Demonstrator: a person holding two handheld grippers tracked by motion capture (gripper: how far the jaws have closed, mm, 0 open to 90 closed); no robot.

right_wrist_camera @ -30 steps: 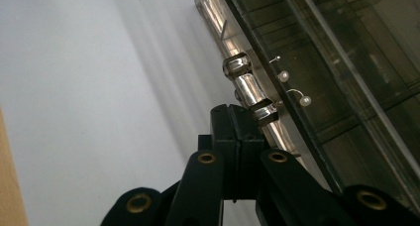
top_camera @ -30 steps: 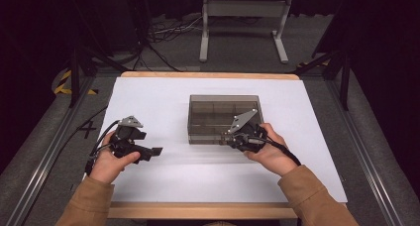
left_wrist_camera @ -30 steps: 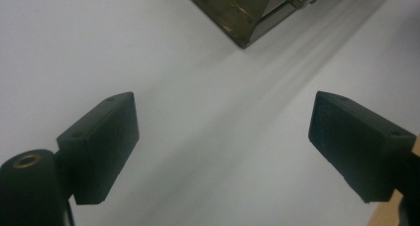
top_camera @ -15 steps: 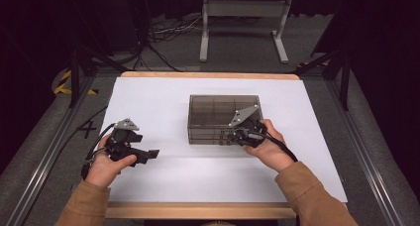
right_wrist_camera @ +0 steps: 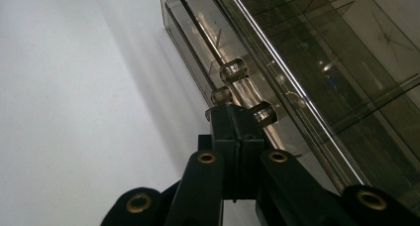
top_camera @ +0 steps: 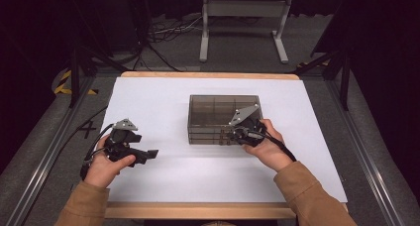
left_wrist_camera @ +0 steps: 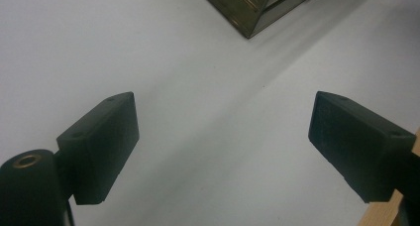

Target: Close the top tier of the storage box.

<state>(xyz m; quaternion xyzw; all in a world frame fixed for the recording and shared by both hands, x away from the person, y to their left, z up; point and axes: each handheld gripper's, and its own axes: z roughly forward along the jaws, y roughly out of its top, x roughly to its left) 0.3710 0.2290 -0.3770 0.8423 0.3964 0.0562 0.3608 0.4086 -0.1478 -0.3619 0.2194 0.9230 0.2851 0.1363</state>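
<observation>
The smoky clear drawer box (top_camera: 224, 118) sits about mid-mat (top_camera: 148, 102), slightly toward the person's right. Its long axis runs left-right across the mat, and the drawer fronts face the near edge, toward the person. Small clear knobs (right_wrist_camera: 234, 70) stick out of that front.

The right gripper (top_camera: 236, 135) is right up against the front face of the box, near its right end. Its jaws are pinched fully together, pads touching each other. From the right gripper view the tips sit at one of the knobs, between two others, but I honestly can't tell if a knob is actually caught between the pads or if they've just closed beside it.

The left gripper (left_wrist_camera: 222, 137) hangs over bare mat well left of the box, jaws wide, nothing in them. It touches nothing.

What could go wrong, I reckon:
- if the pads missed the knob, a pull just slips off and no drawer moves
- the box looks light and nothing braces it, so a pull toward the person could drag the whole thing along the mat instead of sliding a drawer out
- an off-axis pull could cock the drawer and jam it, or swing the box round
- those knobs are tiny and slick, so easy to pop off the grip
</observation>
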